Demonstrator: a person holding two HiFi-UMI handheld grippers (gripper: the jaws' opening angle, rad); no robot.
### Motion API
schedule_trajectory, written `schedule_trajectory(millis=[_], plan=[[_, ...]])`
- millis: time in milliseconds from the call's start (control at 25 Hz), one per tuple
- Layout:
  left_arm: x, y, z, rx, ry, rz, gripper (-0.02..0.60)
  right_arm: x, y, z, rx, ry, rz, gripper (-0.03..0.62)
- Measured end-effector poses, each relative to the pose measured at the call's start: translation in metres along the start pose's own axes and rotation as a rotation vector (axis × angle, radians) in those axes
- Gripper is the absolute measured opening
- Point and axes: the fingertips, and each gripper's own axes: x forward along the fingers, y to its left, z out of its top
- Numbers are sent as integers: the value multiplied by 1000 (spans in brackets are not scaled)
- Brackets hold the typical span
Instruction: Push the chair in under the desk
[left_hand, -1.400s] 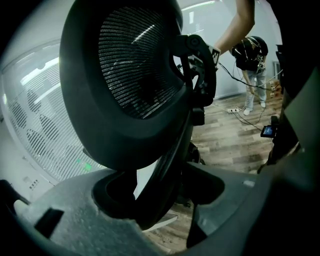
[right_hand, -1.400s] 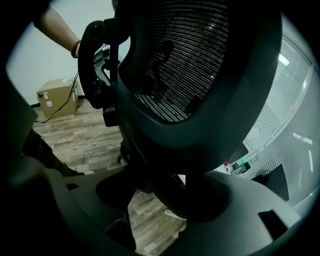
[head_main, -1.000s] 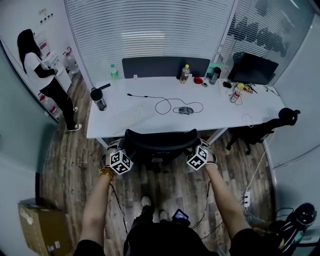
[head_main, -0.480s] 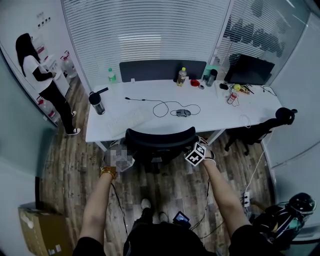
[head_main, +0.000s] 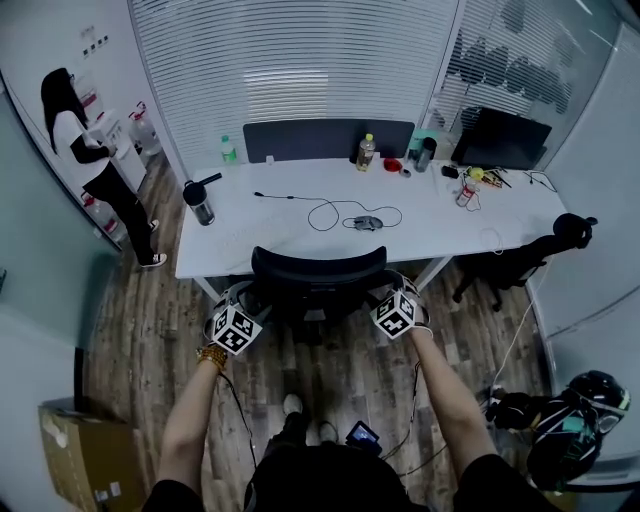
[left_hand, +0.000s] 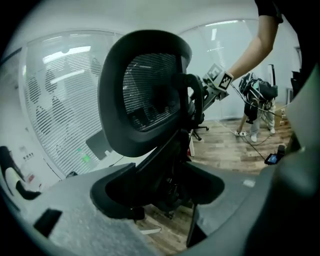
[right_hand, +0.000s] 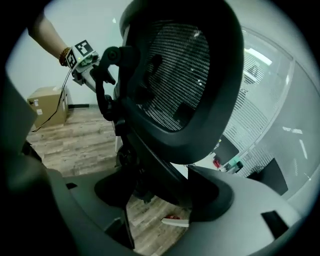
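Observation:
A black mesh-backed office chair stands at the front edge of the white desk, its seat partly beneath it. My left gripper is at the backrest's left side and my right gripper at its right side. In the left gripper view the chair's back support runs through the gap of the left gripper, whose jaws are closing slightly. In the right gripper view the right gripper is opening around the same support. Neither gripper's pads visibly press on the chair.
A person stands at the far left. On the desk are a dark flask, bottles, a cable and a monitor. A second black chair stands at the right, a cardboard box lower left, and bags lower right.
Both grippers stay at the sides of the backrest. The chair's back sits a touch nearer the desk. The bags at lower right have shifted left.

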Motion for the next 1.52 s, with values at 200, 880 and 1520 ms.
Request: schedule_trajectory(millis=[200, 880, 1520], plan=[[-19, -17, 18, -61, -62, 38, 277, -27, 5, 0, 47, -57, -25, 310], [-130, -53, 160, -208, -414, 251, 247, -164, 2, 99, 180, -433, -161, 273], [-215, -85, 194, -318, -629, 423, 206, -242, 74, 168, 446, -603, -295, 200]])
